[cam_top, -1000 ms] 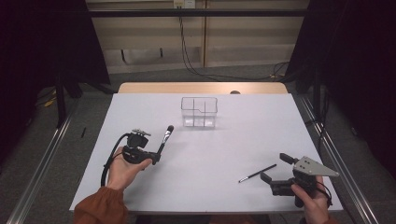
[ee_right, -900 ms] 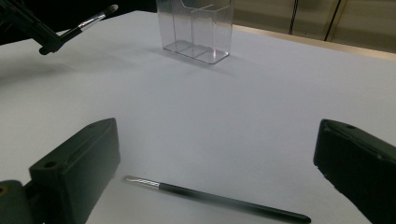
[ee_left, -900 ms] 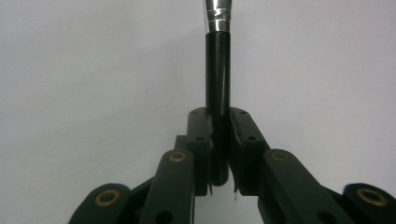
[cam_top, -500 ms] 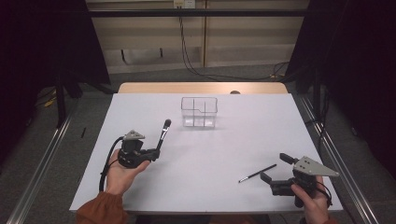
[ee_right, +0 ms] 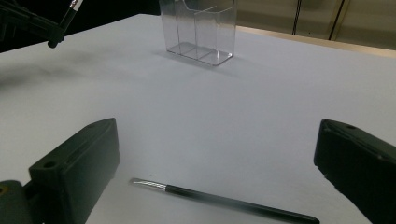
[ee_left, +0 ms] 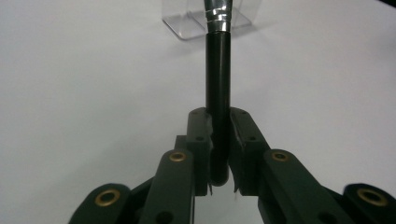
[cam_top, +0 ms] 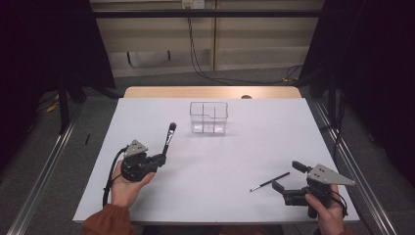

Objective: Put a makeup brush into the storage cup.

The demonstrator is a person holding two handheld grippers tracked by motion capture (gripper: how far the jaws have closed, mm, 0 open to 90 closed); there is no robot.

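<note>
Your left gripper (cam_top: 163, 157) is clamped on the butt end of the big brush (cam_top: 168, 139), which rises off the table (cam_top: 244, 161) and points toward 1 o'clock, bristle head up, with the clear organizer (cam_top: 209, 117) ahead at about 1 o'clock from it. In the left gripper view the pads squeeze the black handle (ee_left: 218, 93) right at its rounded tip, with the silver ferrule (ee_left: 217, 14) far out in front. Judged from that, the brush is light and stiff, but the glossy round handle looks slippery, and a hold this near the end leaves a long lever that could let it swivel between the pads; a grip closer to mid-handle would steady it, so tip it slowly when you lower the butt into a compartment. Your right gripper (cam_top: 289, 179) rests at 5 o'clock on the table with its jaws standing wide apart and nothing between them. The thin brush (ee_right: 219, 199) lies flat just in front, at 10 o'clock from that gripper in the high view. It looks very light and slender and sits flush on the surface, so take it across mid-handle, not by the bristle tip.
</note>
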